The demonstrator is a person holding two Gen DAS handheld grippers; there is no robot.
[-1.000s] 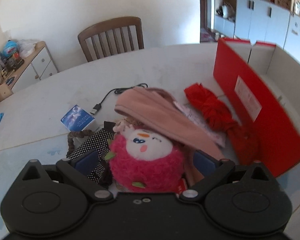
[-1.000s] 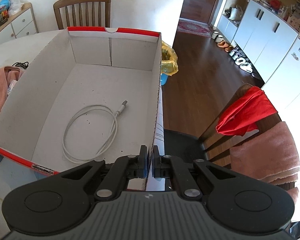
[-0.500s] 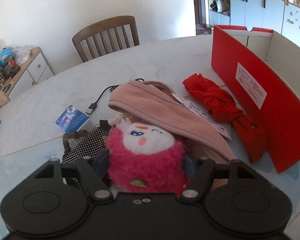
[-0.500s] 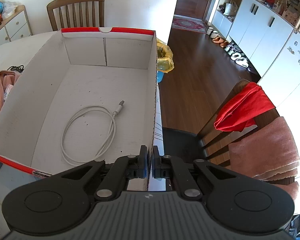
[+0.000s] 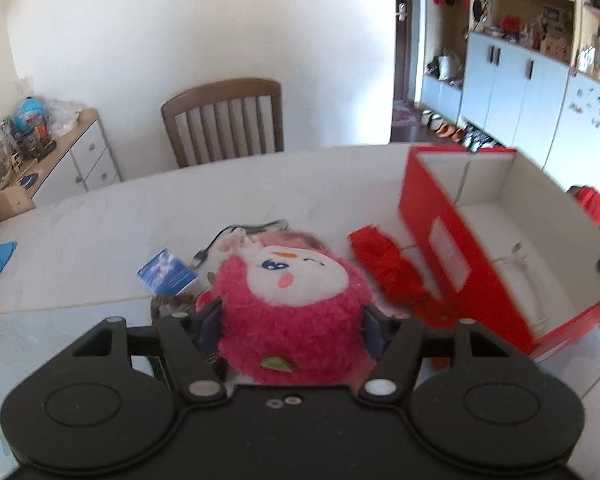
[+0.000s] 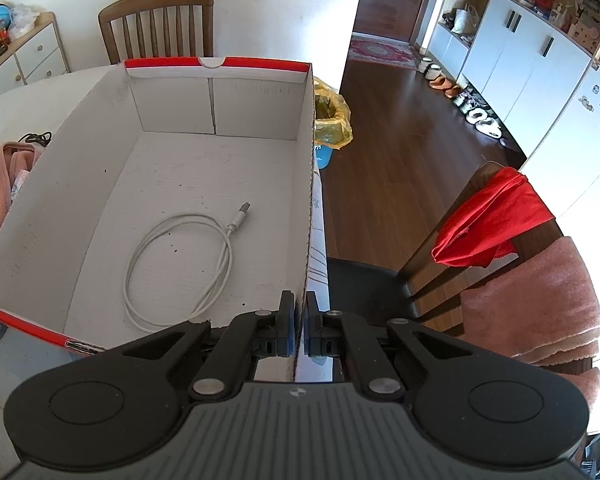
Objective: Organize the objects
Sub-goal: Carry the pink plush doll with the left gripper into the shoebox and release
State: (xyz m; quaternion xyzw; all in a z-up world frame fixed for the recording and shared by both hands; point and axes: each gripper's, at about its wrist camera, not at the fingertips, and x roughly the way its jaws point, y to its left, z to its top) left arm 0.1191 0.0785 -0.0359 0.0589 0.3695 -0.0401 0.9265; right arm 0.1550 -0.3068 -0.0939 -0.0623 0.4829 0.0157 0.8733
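Since a second ago the left gripper (image 5: 292,328) has closed in from wide open onto the pink plush toy (image 5: 296,300) and lifted it off the pile; the toy, then lying among the clothes, now sits raised between the jaws, which press its fuzzy sides, its white face turned up and away from the camera. The right gripper (image 6: 298,330) has not shifted: its jaws are closed on the near right wall of the red box (image 6: 308,184), pinching the cardboard edge between the blue pads (image 6: 286,332).

Taking the red box as the landmark: it stands open on the white table (image 5: 120,220), and a white cable (image 6: 180,268) lies coiled on its floor. Just beside its left wall lies a red cloth (image 5: 396,272), and farther left of that the held toy. Behind the toy, a black cable (image 5: 236,236) trails on the table, with a small blue packet (image 5: 166,272) to the toy's left. Beyond the box's far end stands a wooden chair (image 6: 160,24). To the box's right, off the table, another chair carries a red garment (image 6: 492,220) and a pink towel (image 6: 540,300)
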